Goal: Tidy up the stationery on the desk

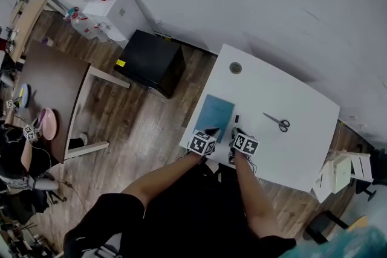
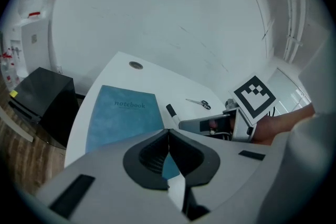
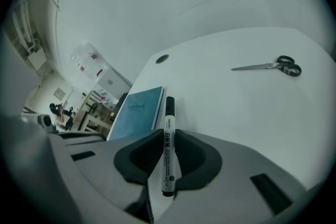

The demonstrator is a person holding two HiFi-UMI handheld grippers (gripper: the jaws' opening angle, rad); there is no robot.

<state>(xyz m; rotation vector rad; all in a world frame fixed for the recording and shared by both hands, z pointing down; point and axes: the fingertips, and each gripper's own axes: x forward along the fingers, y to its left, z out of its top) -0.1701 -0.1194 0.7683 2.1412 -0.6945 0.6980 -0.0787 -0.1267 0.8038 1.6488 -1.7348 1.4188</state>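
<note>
On the desk (image 1: 302, 99): a blue notebook (image 1: 213, 116) lies flat toward the left edge, close to the person; scissors (image 1: 278, 123) lie well apart to its right
Right gripper (image 3: 168, 136): jaws closed on the white barrel of a marker (image 3: 167, 157), its black cap pointing away, just beside the notebook's right edge
Left gripper (image 2: 169, 135): jaws pressed together with nothing between them, tips over the notebook's near edge
Round grommet (image 1: 235, 67): set in the desk's far left corner
</note>
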